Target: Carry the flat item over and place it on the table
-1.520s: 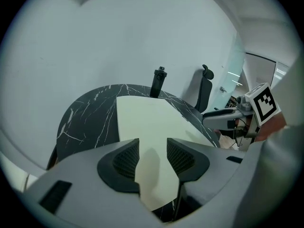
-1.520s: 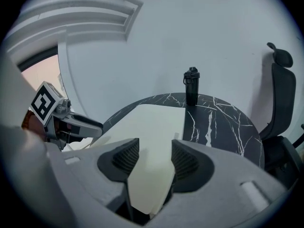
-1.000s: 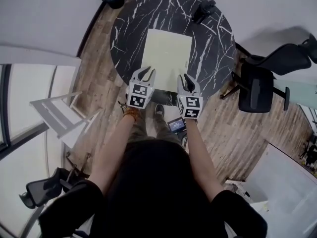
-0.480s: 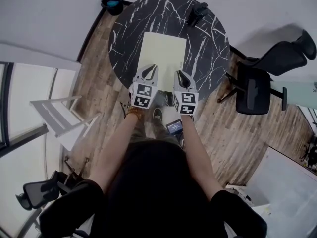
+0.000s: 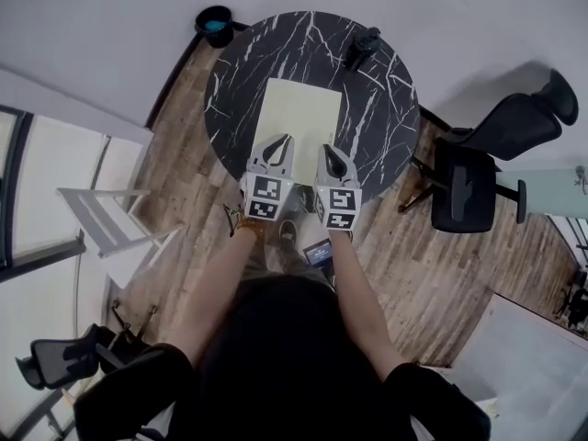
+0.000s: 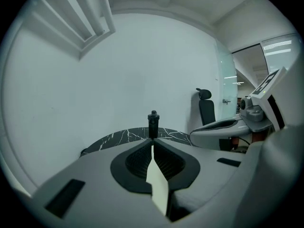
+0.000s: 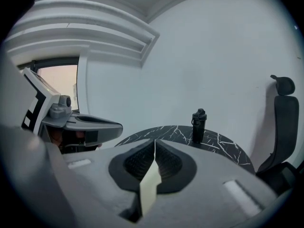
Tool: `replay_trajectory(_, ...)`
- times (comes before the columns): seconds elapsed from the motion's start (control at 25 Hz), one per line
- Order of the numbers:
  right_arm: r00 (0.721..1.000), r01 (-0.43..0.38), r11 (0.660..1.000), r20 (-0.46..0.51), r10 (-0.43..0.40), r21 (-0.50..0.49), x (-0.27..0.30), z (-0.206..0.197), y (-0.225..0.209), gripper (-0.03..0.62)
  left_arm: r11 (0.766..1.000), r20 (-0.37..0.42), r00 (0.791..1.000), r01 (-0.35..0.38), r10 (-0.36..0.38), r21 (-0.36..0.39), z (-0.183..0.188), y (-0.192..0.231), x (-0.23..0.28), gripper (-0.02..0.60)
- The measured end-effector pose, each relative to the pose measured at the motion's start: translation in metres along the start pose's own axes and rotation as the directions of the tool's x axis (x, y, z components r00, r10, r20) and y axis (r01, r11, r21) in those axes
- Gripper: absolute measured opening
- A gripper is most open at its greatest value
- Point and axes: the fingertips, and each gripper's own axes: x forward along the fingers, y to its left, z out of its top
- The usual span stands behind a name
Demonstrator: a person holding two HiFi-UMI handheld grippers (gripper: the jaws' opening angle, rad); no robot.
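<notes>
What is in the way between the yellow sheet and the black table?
Nothing visible. The left gripper and right gripper both pinch the yellow sheet over the marble table; the black bottle stands apart at its far edge.

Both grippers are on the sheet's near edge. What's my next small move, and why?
Probably raise both grippers together, level, until the pale sheet hangs clear of the marble table. The left gripper and right gripper have just closed on its near edge, but its far part appears to lie on the table; uneven lifting could bend it.
</notes>
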Motion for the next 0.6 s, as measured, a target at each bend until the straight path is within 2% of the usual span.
replay_trajectory(0.32,0.992,-0.019,0.999,0.125,0.023,-0.030,-0.021,0.056,0.005,0.002,0.999,0.110,0.993,-0.035,0.033,0.018,0.049,-0.005,-0.021,0.017)
replay_trajectory(0.6,0.966,-0.010,0.998,0.259,0.026,-0.061,-0.047,0.119,0.006,0.002,0.997,0.228,0.972,-0.061,0.048,0.049,0.110,-0.012,-0.039,0.017)
